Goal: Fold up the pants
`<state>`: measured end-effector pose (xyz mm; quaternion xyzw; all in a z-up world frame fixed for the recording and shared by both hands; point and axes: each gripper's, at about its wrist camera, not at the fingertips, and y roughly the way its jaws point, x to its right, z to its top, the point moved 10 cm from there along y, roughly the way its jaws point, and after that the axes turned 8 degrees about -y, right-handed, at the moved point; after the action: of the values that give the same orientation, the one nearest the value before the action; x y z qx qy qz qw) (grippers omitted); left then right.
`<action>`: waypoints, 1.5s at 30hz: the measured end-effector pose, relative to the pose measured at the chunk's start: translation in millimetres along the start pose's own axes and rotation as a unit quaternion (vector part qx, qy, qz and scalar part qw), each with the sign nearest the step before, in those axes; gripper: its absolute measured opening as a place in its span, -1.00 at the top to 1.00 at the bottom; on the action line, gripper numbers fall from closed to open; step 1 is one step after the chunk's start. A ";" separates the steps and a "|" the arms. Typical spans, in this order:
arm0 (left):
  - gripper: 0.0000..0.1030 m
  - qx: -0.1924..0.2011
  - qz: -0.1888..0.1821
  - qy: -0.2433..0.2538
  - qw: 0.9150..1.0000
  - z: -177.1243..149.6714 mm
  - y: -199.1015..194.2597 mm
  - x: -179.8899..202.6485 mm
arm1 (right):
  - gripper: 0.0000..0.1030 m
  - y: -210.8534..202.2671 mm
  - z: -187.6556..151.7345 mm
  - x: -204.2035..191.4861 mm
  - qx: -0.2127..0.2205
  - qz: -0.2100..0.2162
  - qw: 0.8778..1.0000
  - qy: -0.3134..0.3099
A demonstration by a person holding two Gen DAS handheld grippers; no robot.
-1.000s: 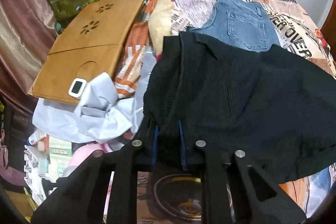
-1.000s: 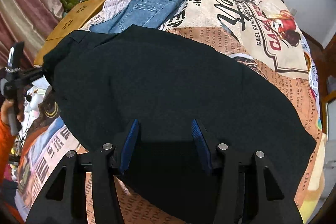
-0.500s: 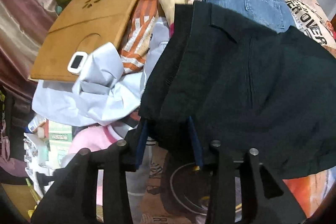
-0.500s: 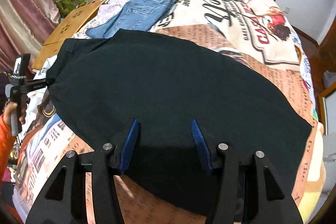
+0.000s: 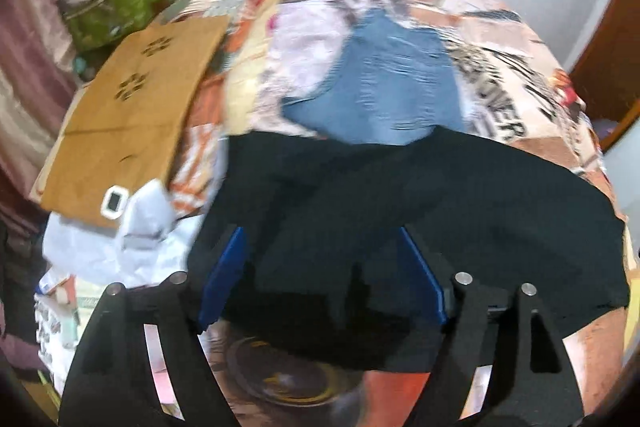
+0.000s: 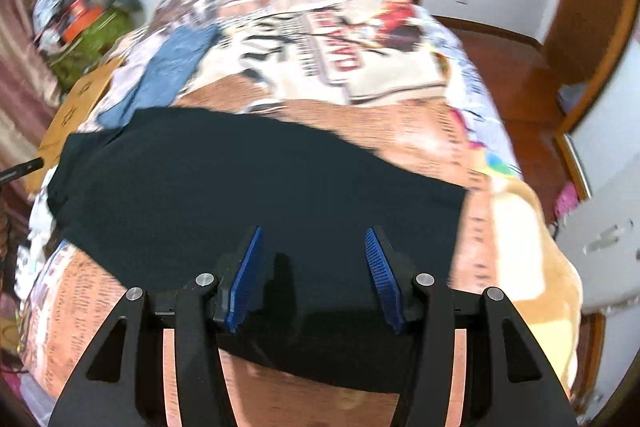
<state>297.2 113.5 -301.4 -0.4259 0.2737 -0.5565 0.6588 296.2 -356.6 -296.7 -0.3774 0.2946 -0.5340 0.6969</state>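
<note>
The black pants lie spread across the printed bedspread, folded into a wide dark band. They also show in the right wrist view. My left gripper is open, its blue pads wide apart over the pants' left end, holding nothing. My right gripper is open too, over the near edge of the pants near their middle. Both views are blurred by motion.
Folded blue jeans lie on the bed beyond the black pants. A brown board, white cloth and a green bag crowd the left side. A wooden door and floor lie to the right.
My left gripper opened wide and let go of the pants' left end. Both grippers tilted up and drew back a little. The pants now rest flat on the bed.
</note>
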 end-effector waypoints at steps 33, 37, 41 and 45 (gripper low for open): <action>-0.71 -0.077 -0.016 0.099 0.992 -57.7 58.5 107.3 | 0.81 70.3 -7.3 102.8 0.008 -0.048 0.995 0.082; -0.71 -0.083 -0.015 0.105 0.991 -62.8 56.9 102.0 | 0.86 53.6 4.4 105.8 0.027 -0.081 0.994 0.062; -0.71 -0.090 -0.014 0.105 0.990 -71.8 54.7 92.7 | 0.97 47.0 14.7 117.9 0.030 -0.092 0.993 0.066; -0.71 -0.093 -0.013 0.092 0.991 -78.0 52.0 84.3 | 0.97 60.0 9.9 120.4 0.001 -0.077 0.994 0.081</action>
<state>277.6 13.0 -374.9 -0.4357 0.3779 -0.5736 0.5816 366.5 -462.2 -342.7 -0.3539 0.3200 -0.6154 0.6275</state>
